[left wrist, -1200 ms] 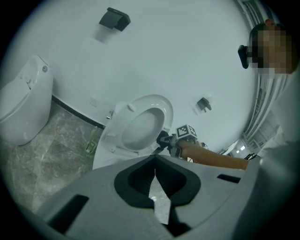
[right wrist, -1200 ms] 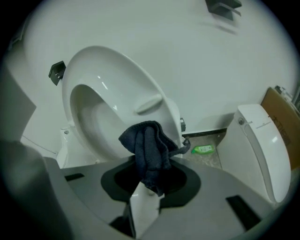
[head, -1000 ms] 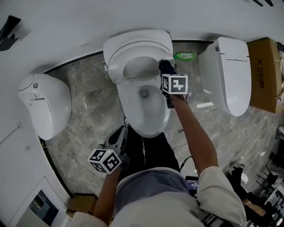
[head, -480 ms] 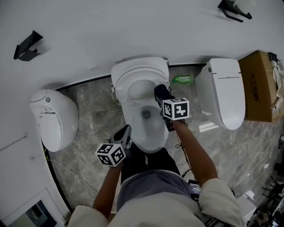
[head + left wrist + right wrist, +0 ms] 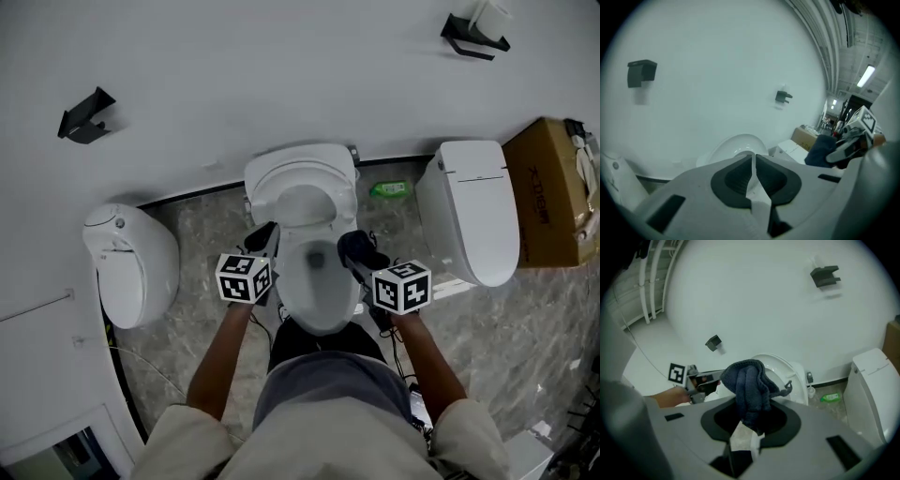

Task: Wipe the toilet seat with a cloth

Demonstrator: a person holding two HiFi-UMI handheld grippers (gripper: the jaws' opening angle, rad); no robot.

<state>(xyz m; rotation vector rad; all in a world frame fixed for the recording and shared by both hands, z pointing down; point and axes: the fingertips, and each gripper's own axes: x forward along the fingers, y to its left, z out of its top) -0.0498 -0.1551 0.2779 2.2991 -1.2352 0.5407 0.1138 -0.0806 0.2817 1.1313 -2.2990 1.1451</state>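
Note:
The white toilet (image 5: 319,314) stands in the middle of the head view, its lid (image 5: 300,178) raised against the wall. My right gripper (image 5: 356,248) is shut on a bunched dark blue cloth (image 5: 361,251) and hovers over the bowl's right rim. In the right gripper view the cloth (image 5: 749,380) bulges up out of the right gripper (image 5: 749,419), hiding part of the lid (image 5: 785,371). My left gripper (image 5: 265,234) is at the bowl's left rim. Its jaws are shut with nothing between them, as the left gripper view shows of the left gripper (image 5: 753,164). The cloth (image 5: 820,150) also appears there at the right.
A second toilet (image 5: 131,262) stands to the left and a third (image 5: 478,211) to the right. A cardboard box (image 5: 553,187) sits at the far right. A green bottle (image 5: 389,189) lies on the marble floor by the wall. Black brackets (image 5: 84,117) hang on the wall.
The right gripper has pulled the cloth back from the far right of the seat toward me. The left gripper has risen from beside my leg to the bowl's left rim. My head has lifted.

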